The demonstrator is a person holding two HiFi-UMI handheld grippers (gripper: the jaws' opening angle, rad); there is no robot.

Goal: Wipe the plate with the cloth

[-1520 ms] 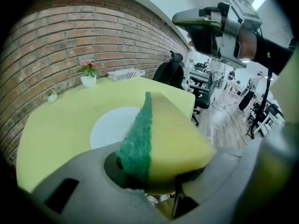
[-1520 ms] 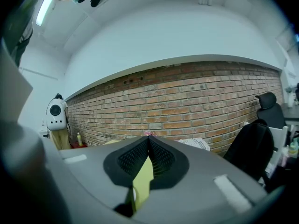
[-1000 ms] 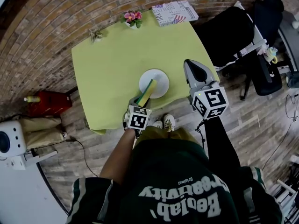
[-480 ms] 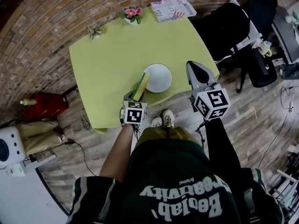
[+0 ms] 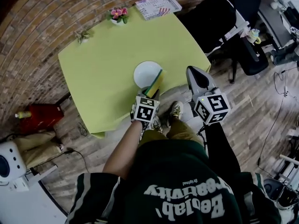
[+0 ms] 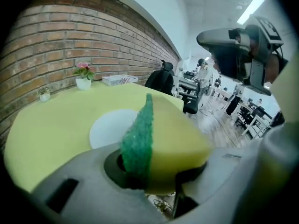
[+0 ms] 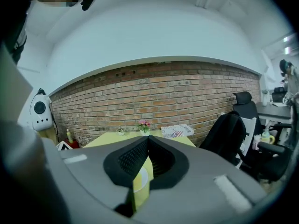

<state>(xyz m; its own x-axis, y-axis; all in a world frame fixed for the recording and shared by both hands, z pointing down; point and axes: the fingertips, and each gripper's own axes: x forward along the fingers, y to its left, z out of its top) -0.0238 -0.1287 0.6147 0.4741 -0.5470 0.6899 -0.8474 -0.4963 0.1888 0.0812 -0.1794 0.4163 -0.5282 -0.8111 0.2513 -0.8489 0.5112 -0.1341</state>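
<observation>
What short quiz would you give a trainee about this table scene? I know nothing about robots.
1. True or false: the right gripper holds the sponge.
2. What is clamped in the left gripper? A: a sponge. B: a fork. C: a cup.
3. What colour is the plate on the table?
Key: 1 false, its jaws are shut on nothing. 2 A. 3 white.
</observation>
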